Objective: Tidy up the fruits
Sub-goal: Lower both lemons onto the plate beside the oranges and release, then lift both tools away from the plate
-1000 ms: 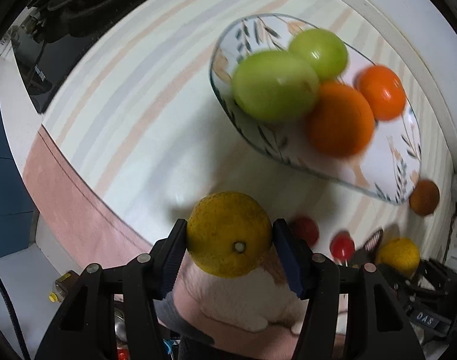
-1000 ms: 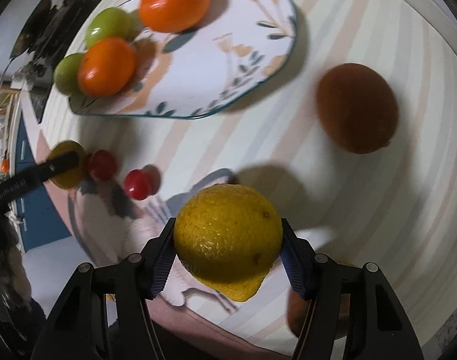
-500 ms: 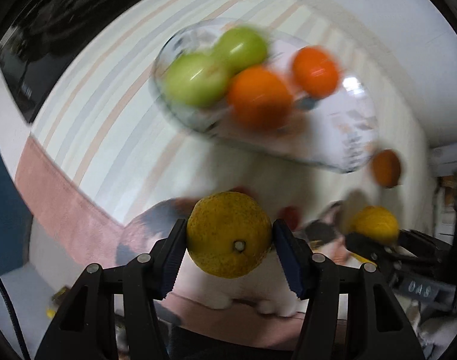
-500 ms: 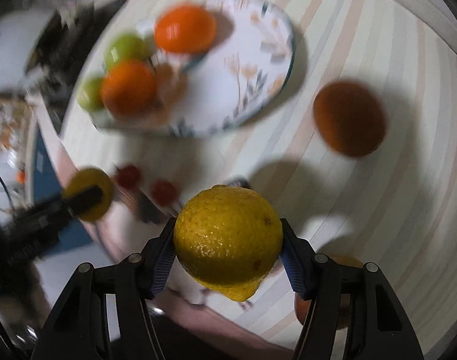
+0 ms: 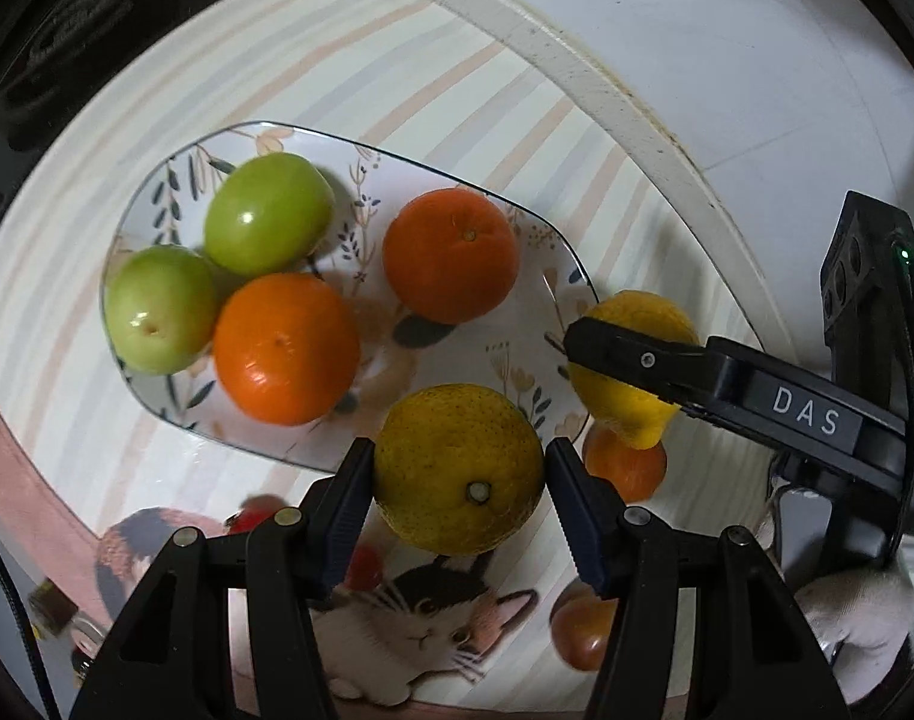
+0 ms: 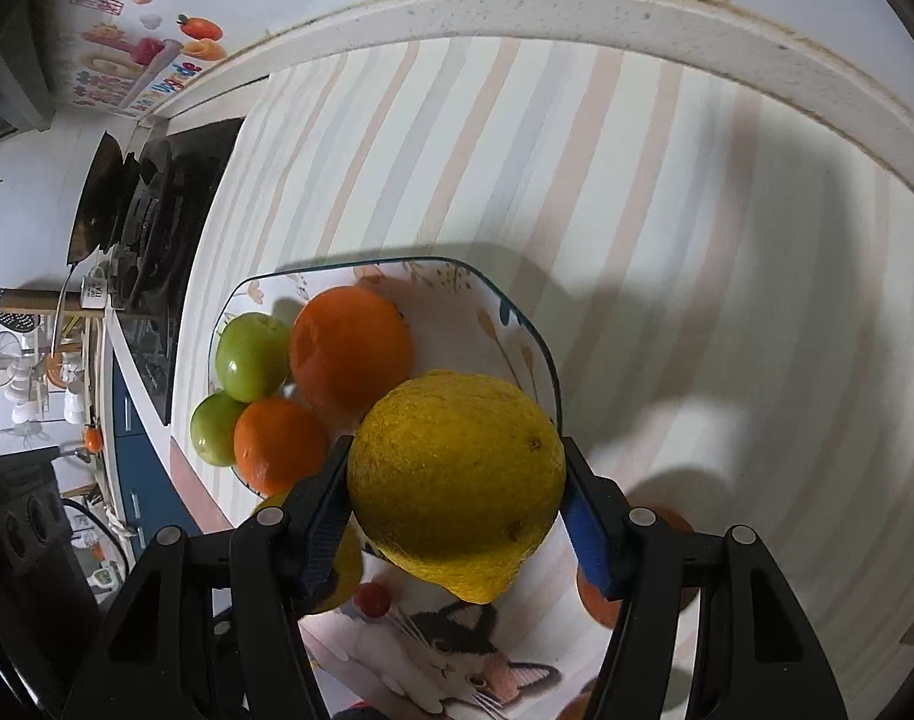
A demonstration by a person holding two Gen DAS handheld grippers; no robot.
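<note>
We see the left gripper (image 5: 460, 468) clamped on a round yellow citrus with a stem scar (image 5: 459, 468), held over the near rim of the floral oval plate (image 5: 553, 276). The right gripper (image 6: 454, 486) grips a pointed yellow lemon (image 6: 455, 486) at the plate's right end. Two green apples (image 5: 265, 213) and two oranges (image 5: 451, 255) lie on the plate. White lettering "DAS" (image 5: 806, 410) marks the right gripper's black finger.

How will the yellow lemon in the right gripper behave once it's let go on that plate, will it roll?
The lemon is rounded with a pointed tip, so it would probably wobble rather than roll straight. Its pebbled rind likely grips well. The plate looks shallow and glossy, so its low rim may not stop it.
</note>
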